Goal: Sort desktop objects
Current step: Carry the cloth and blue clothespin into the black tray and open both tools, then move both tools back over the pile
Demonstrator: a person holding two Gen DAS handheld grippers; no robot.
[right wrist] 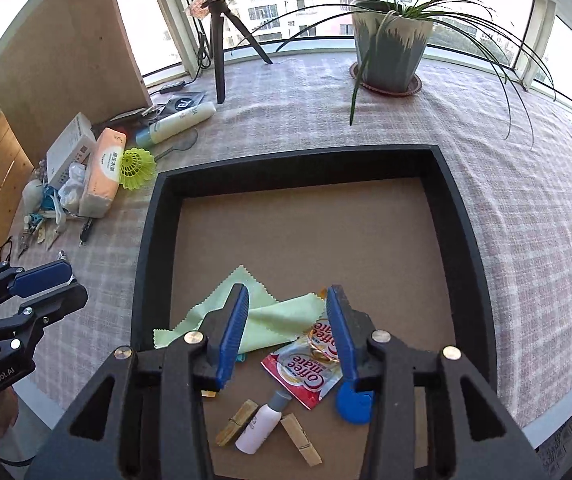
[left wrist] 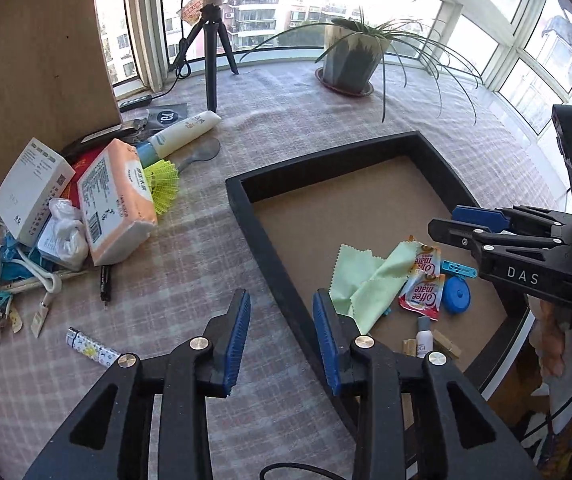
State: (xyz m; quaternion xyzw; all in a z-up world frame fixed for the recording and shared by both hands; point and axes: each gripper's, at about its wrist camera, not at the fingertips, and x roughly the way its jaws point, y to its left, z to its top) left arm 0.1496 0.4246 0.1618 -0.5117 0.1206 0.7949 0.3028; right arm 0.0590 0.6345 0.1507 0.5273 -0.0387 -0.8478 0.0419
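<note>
Hovering over the tray (right wrist: 466,216), right gripper (right wrist: 288,336) part open, empty; cloth (right wrist: 270,320) and sachets (right wrist: 306,368) lie below it. Left gripper (left wrist: 282,336) part open, empty, above the tray's left rim. Unsorted clutter (left wrist: 86,208) sits at 10 o'clock on the tabletop (left wrist: 190,264).

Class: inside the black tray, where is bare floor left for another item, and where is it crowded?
The tray is bare across its far half, between the far wall and the green cloth. The near end is crowded: cloth, Coffee mate sachets, small bottle, clothespins, blue tape measure.
</note>
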